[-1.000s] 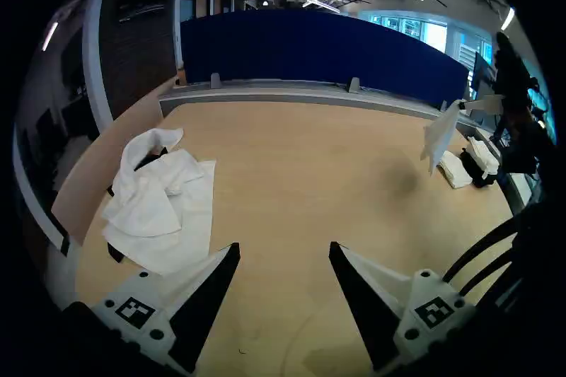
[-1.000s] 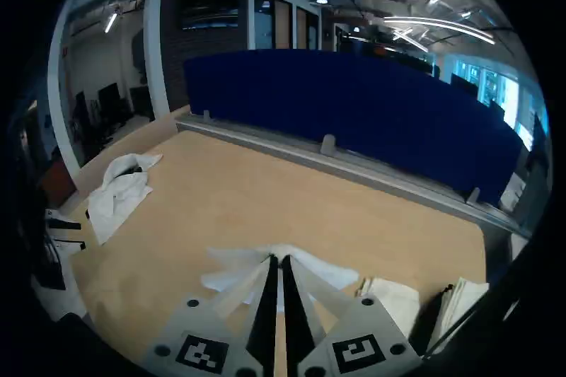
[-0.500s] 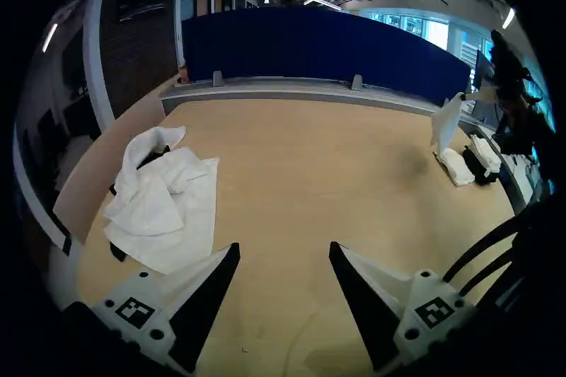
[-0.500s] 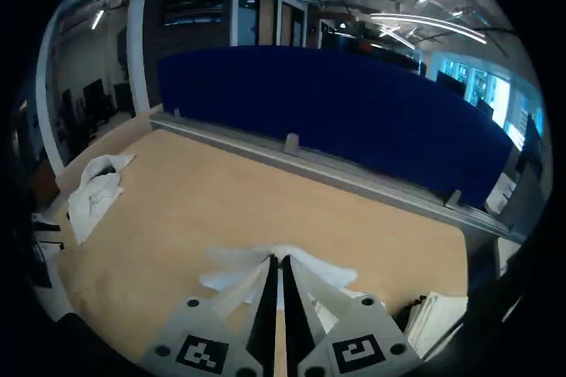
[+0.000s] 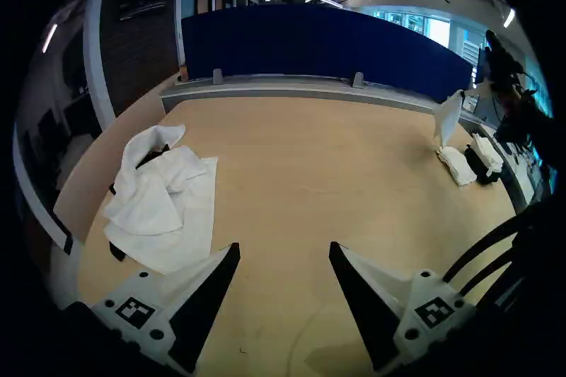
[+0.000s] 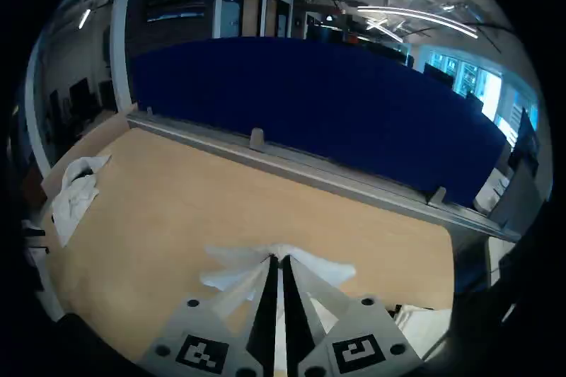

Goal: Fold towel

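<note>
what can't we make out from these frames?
- held towel: right gripper view, the right gripper covers most of it, so its fold state is unclear.
- folded stack: left gripper view, too small to count layers; right gripper view, cut off at the lower edge.
- dark items under the towel pile: left gripper view, mostly covered by towels, so they can't be identified.

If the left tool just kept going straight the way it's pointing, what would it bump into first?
Probably the bare wooden tabletop: the open left tool points slightly down across it. The crumpled towels lie well left of that line. Depth is hard to judge.
</note>
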